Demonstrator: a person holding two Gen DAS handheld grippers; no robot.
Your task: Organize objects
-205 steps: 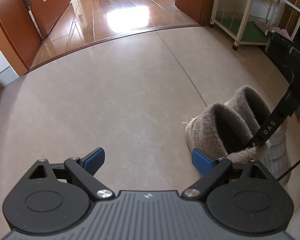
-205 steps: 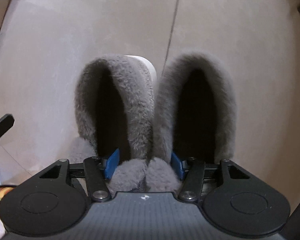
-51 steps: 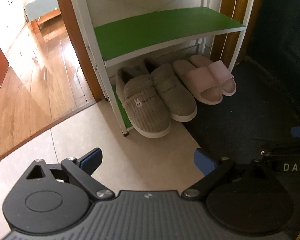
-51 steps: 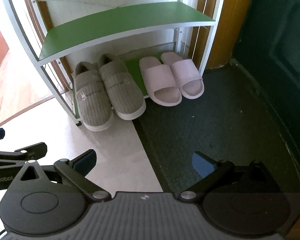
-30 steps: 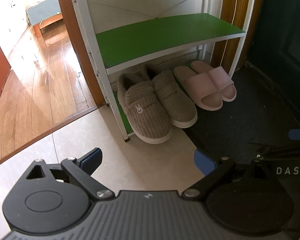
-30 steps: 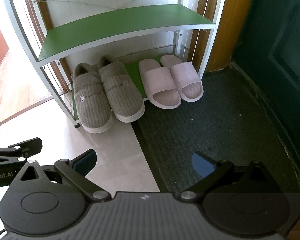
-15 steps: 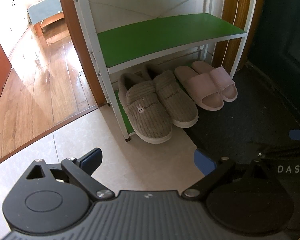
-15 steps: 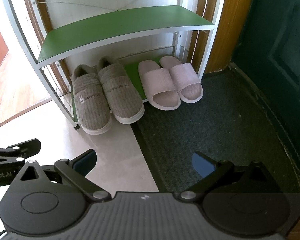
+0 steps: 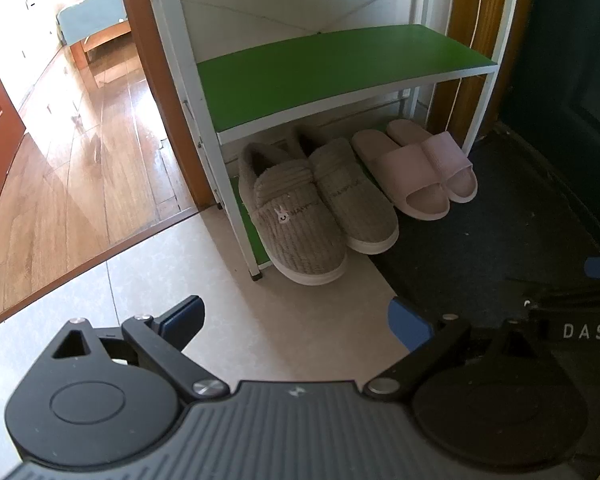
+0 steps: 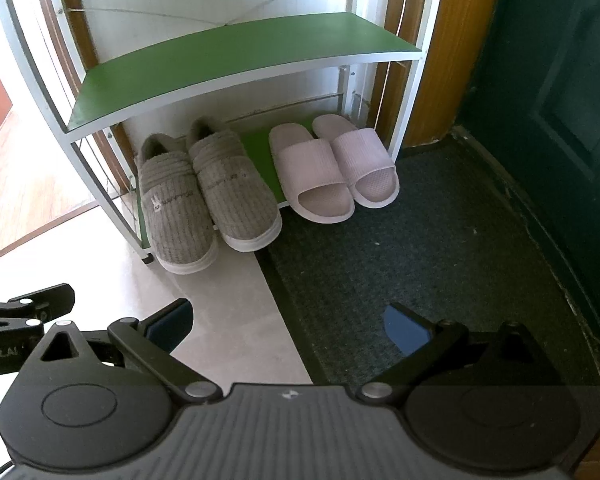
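The rack (image 10: 236,60) stands against the wall with a green shelf above and a low green board below, and both pairs sit on that board, toes poking out past its front edge: the grey slippers (image 10: 204,196) at the left post, the pink slides (image 10: 332,168) just beside them toward the door. Both tools hang well back from the rack, the left gripper (image 9: 296,320) and the right gripper (image 10: 288,320) each with fingers spread wide and nothing between them. The job looks close to done, so the risks are small ones. A further nudge at the grey pair could tip a toe off the board onto the tile, since they overhang already. A reach to the slides could catch the mat (image 10: 440,264) edge or the rack's right post. The left view alone shows the wooden floor (image 9: 80,160) and a bed beyond the doorway. The right view alone shows the strip of green board between the two pairs, and more of the dark door (image 10: 560,100).
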